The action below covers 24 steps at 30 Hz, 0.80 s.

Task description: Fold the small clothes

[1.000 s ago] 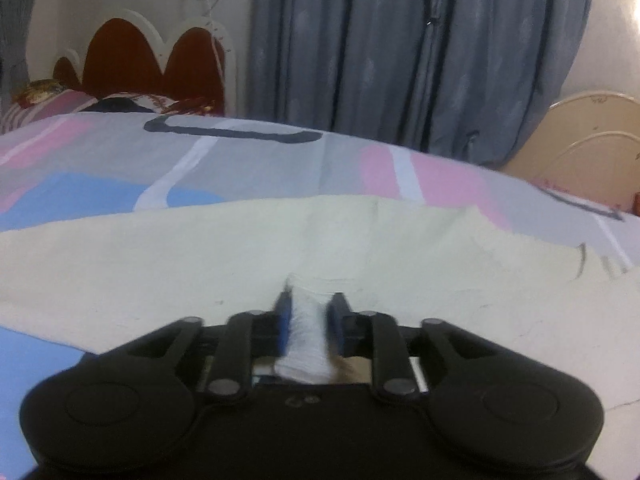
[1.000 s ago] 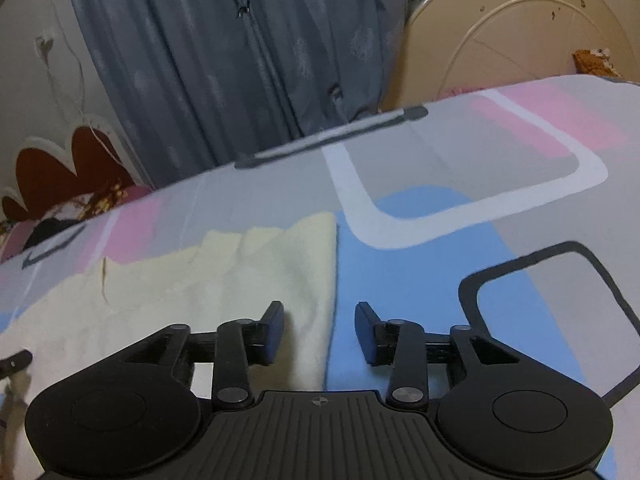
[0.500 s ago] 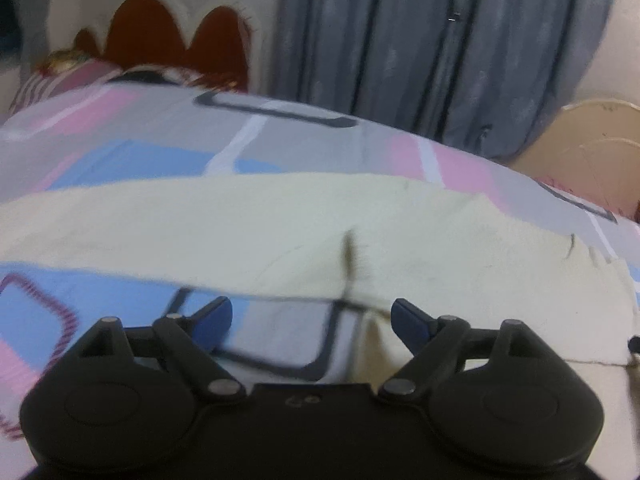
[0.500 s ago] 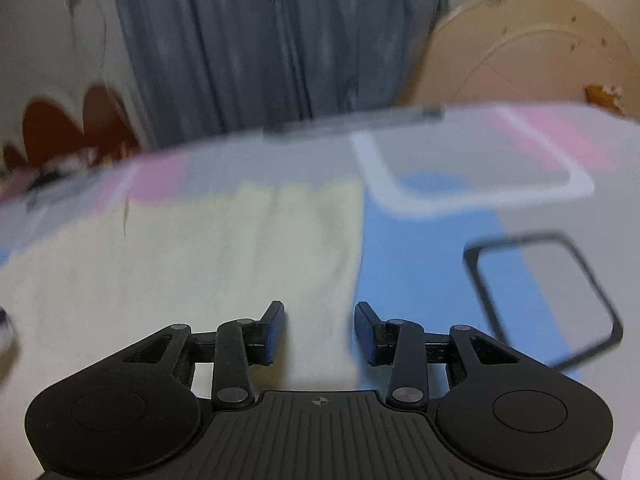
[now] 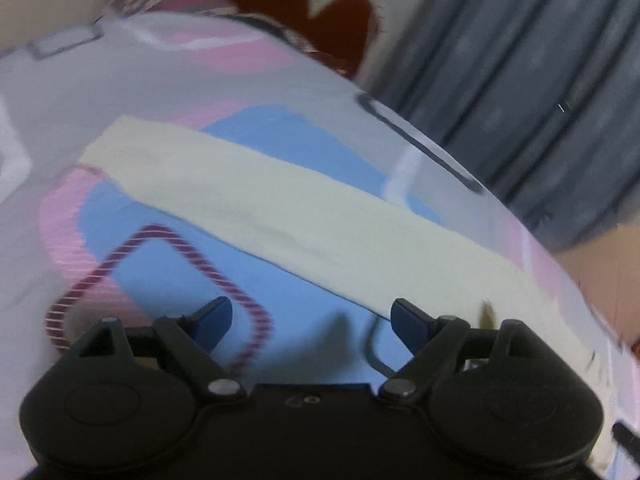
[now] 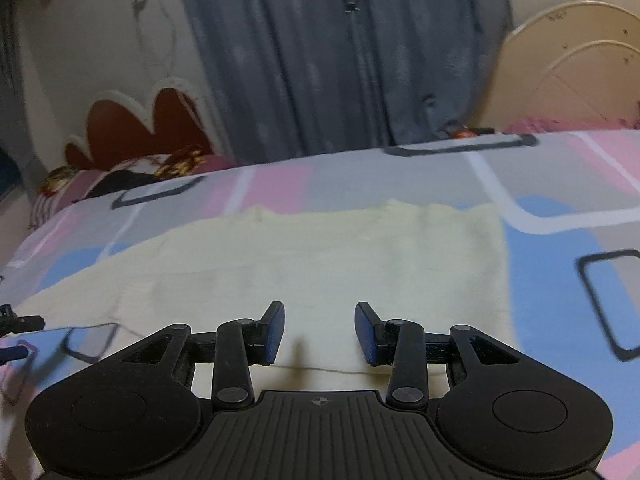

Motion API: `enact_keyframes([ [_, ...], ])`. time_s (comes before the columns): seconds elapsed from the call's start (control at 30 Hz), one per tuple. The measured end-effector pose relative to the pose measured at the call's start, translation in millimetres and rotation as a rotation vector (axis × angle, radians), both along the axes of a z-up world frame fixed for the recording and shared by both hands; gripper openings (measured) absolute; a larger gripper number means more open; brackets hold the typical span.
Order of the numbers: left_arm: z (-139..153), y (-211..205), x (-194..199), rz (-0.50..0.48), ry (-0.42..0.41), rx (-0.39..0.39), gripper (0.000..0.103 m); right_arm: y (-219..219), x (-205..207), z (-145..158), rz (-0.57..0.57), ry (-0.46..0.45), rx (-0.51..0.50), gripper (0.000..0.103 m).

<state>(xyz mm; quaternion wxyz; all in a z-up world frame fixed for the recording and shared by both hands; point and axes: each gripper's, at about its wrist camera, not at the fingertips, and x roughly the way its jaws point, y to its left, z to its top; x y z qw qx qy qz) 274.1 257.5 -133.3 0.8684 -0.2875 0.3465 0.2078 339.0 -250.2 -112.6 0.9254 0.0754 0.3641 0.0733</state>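
Observation:
A pale cream garment (image 6: pixel 328 256) lies flat on the patterned bed sheet (image 6: pixel 560 248). In the left wrist view it shows as a long cream band (image 5: pixel 280 216) running from upper left to lower right. My left gripper (image 5: pixel 312 322) is open and empty, over the blue sheet just in front of the garment's near edge. My right gripper (image 6: pixel 320 330) is open and empty, low over the garment's near part; a fold edge lies just below its fingertips. The left gripper's tip shows at the left edge of the right wrist view (image 6: pixel 20 322).
A dark red scalloped headboard (image 6: pixel 140 124) and a pillow (image 6: pixel 120 176) are at the bed's far left. Grey-blue curtains (image 6: pixel 340 52) hang behind the bed. A cream round board (image 6: pixel 572 68) stands at the far right.
My left gripper let go of the white cloth it pinched, opened, and swung left off the garment over the blue sheet. My right gripper moved left onto the garment, still open.

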Motion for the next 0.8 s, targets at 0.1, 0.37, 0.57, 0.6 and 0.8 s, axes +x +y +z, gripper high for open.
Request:
enact_keyframes([
  [0.1,-7,31,-9,0.079,-0.012,-0.064,0.086,20,3,-3,0.020,0.003,-0.006,0.039],
  [0.37,-19,88,-7,0.155,-0.081,-0.145,0.084,56,19,-10,0.020,0.003,-0.059,0.039],
  [0.57,-22,96,2,0.139,-0.130,-0.117,0.082,101,31,-29,0.089,0.031,-0.035,0.039],
  [0.6,-22,97,4,0.142,-0.134,-0.106,0.074,108,34,-33,0.094,0.038,-0.030,0.039],
  [0.8,-26,111,4,0.164,-0.125,-0.110,0.008,151,51,-49,0.156,0.052,-0.039,0.039],
])
